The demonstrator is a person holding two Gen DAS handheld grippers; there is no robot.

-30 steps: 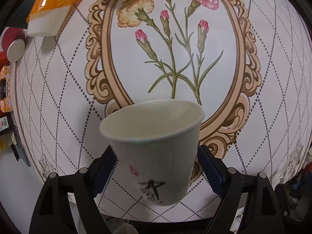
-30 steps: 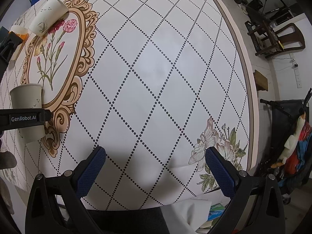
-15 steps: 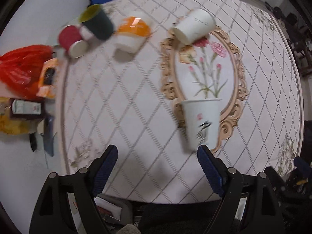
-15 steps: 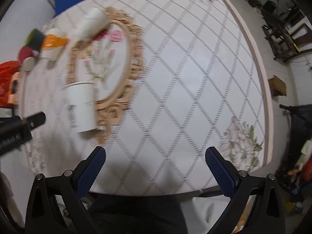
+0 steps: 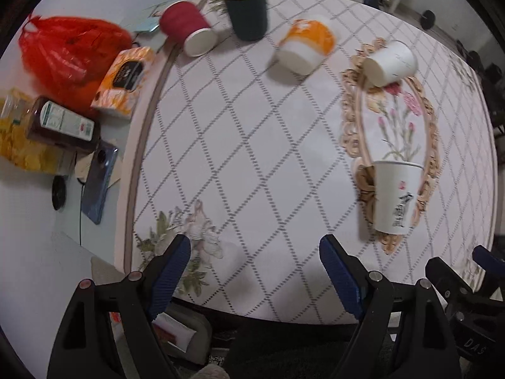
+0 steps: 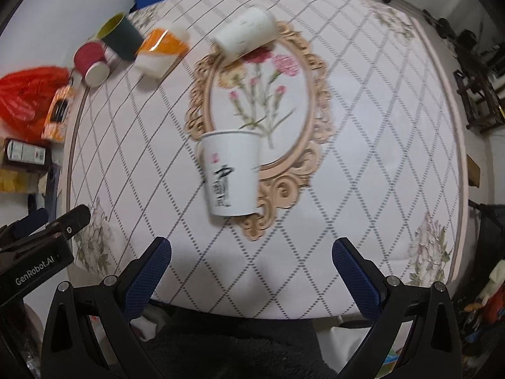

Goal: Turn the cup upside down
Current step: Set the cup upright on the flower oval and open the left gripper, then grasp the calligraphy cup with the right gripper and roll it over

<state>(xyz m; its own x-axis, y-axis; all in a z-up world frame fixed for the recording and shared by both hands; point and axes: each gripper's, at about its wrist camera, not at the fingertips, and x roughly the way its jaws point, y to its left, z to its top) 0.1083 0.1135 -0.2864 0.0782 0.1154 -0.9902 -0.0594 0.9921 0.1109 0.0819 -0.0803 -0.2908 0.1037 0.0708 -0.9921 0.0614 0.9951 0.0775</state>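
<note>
The white paper cup with the black brush lettering stands mouth-down on the tablecloth, its wide rim on the cloth at the lower left of the printed oval frame, its narrow base uppermost. Nothing touches it.

The right gripper hangs over the near edge of the table, fingers spread wide with nothing between them, and the cup sits ahead in line with the gap. The left gripper is also apart and empty, near the same edge but off to the left of the cup, which shows at the right of its view.

There is plenty of bare cloth around the cup: the diamond pattern runs open to its right all the way to the far rim of the table, and to its left down to the flower print near the edge.

The crowding is at the far left. Another white cup lies on its side at the top of the oval frame. Beyond it an orange-and-white cup lies tipped, then a dark green cup stands upright, and a red cup lies on its side close to the table's edge. Off the cloth on that side sit a red plastic bag, an orange box and a brown bottle.
</note>
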